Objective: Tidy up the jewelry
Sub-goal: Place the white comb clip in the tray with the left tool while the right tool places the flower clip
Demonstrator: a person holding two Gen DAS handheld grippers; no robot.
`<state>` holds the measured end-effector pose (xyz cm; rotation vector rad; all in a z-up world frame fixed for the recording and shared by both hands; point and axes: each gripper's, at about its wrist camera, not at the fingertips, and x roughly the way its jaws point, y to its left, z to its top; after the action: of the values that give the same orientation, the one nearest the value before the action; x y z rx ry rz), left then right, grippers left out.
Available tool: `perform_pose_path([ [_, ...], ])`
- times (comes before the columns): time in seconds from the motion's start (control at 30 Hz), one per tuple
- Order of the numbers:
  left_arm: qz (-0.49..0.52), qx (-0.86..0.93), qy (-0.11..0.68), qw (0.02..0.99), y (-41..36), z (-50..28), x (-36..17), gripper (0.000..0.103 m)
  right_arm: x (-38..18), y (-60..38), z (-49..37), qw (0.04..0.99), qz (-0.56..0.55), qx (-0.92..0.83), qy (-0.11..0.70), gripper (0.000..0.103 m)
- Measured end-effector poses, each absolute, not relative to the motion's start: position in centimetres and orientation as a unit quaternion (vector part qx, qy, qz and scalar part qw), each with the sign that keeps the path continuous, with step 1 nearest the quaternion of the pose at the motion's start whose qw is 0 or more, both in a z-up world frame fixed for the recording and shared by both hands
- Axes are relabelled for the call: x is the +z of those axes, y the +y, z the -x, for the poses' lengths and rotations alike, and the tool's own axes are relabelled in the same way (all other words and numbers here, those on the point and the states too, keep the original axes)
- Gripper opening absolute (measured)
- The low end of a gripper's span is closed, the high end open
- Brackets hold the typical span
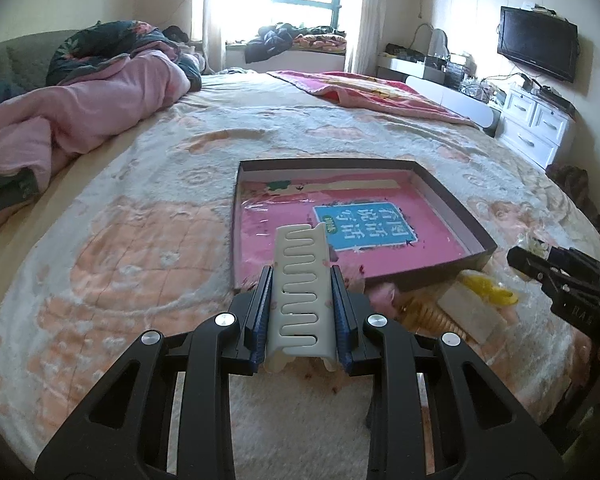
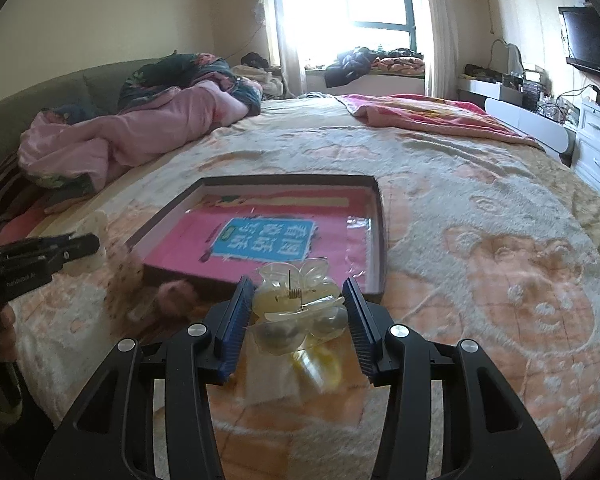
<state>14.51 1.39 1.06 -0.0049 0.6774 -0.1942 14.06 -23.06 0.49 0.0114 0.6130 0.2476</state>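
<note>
A peach-and-cream patterned fleece bedspread [image 1: 140,220] is covering the bed, a crumpled pink quilt [image 1: 80,112] lying far left. A shallow dark-walled cardboard tray [image 1: 452,200] holding a pink book [image 1: 284,236] is sitting just ahead of both grippers. The left gripper [image 1: 302,280] is clamping a white wavy-slotted plastic hair clip [image 1: 300,288]; the right gripper [image 2: 298,292] is gripping a clear yellowish flower-shaped claw clip [image 2: 296,300].

A book [image 1: 340,236] lies in the box [image 1: 452,200] on the bed [image 1: 140,208].
</note>
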Motion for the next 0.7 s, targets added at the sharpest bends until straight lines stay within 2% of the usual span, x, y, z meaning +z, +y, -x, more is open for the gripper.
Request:
perform_pose_path([
  [0.37, 0.000, -0.096, 0.341, 0.935, -0.6, -18.2, 0.7, 0.020, 0.9, -24.0, -18.2, 0.946, -0.004, 0.115, 0.302, 0.044],
  [0.7, -0.007, -0.089, 0.361, 0.928, -1.7, -22.3, -0.4, 0.020, -0.3, -23.6, -22.5, 0.933, 0.010, 0.132, 0.336, 0.044],
])
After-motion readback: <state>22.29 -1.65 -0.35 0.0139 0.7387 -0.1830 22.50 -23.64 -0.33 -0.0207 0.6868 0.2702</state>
